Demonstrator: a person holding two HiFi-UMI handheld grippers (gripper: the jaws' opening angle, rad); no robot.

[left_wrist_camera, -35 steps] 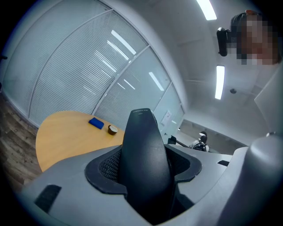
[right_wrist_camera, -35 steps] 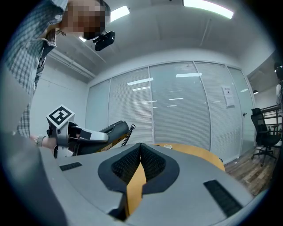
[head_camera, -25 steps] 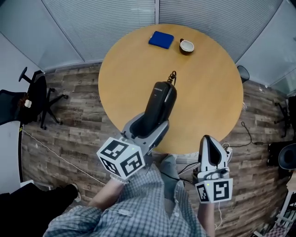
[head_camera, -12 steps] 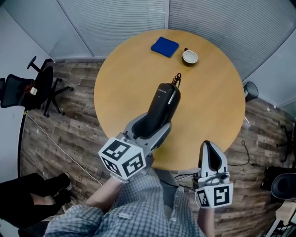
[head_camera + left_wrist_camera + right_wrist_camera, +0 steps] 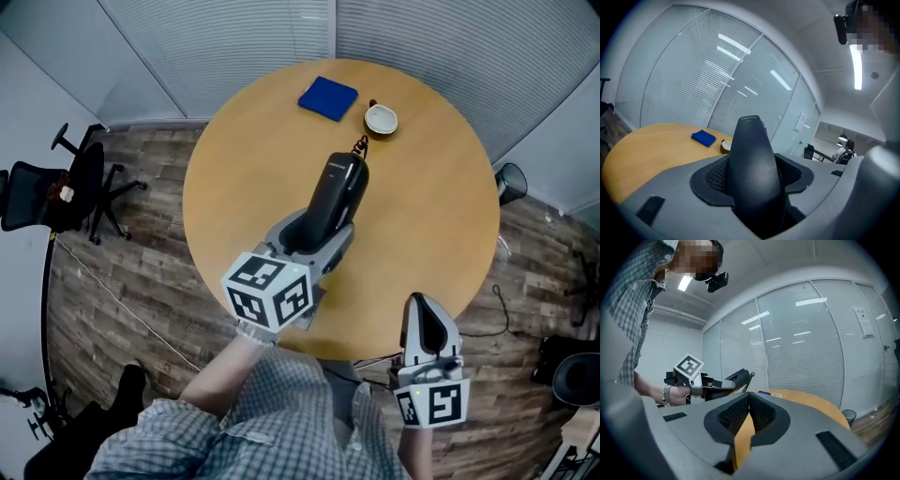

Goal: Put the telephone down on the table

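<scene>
A black telephone handset with a coiled cord at its far end is held above the round wooden table. My left gripper is shut on the handset's lower part, and the handset points away from me. In the left gripper view the telephone fills the gap between the jaws. My right gripper hovers at the table's near edge, shut with nothing in it. The right gripper view shows its pads meeting at the tips, with the left gripper and telephone off to the left.
A blue pad and a small white cup lie at the table's far side. Black office chairs stand on the wooden floor to the left. A dark bin sits to the right, and blinds cover the glass walls behind.
My left gripper has carried the telephone farther out over the table, toward the cup. The right gripper has stayed at the near edge, shifting only a little.
</scene>
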